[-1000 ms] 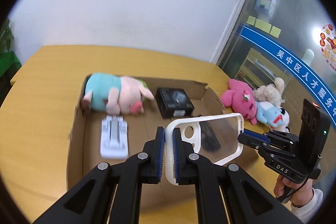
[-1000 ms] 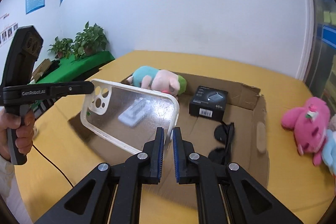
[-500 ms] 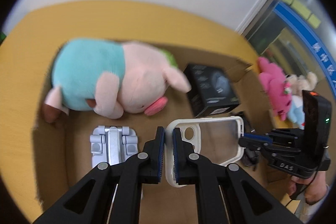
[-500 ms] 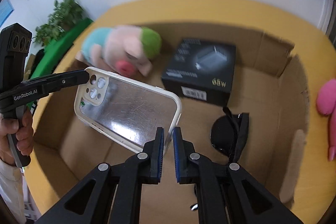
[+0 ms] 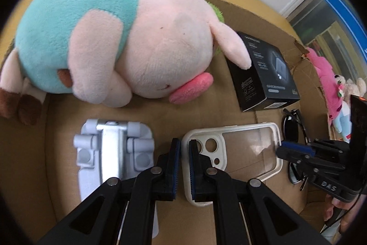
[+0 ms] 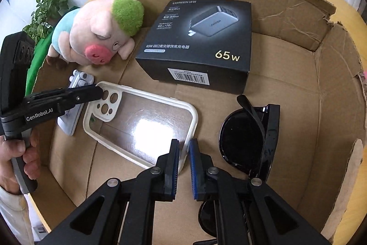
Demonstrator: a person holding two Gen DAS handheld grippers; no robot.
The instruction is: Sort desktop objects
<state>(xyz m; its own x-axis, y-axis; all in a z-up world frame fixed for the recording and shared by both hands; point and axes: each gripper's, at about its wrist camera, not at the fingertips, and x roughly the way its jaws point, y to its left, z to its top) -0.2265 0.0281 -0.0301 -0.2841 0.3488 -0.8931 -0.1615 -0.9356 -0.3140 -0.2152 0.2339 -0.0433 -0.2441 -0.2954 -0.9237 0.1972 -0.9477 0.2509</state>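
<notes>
Where a second ago the clear phone case (image 6: pixel 140 125) hung in the air above the cardboard box (image 6: pixel 325 88), it has now been lowered to the box floor, or very near it, between the grey folding stand (image 5: pixel 112 153) and the black sunglasses (image 6: pixel 250 137), with the plush pig (image 5: pixel 110 38) and the black charger box (image 6: pixel 201 47) lying further back. Both tongs have come down with it and tipped steeply toward the floor of the box. The left tongs (image 5: pixel 184 153) are clenched on the rim at the camera-hole end, and the right tongs (image 6: pixel 183 153) are clamped on the rim at the opposite end, so the case is carried by its two short edges. Whether its back already rests flat on the cardboard I cannot tell; its long edge seems to sit just above or on the surface. For the sorting, this looks like the placing step almost done: the case has reached its spot among the items already in the box, and what remains is most likely to loosen both grips and lift away, while the pink plush toys (image 5: pixel 330 75) outside the box on the tabletop (image 6: pixel 357 22) seem not yet sorted.
</notes>
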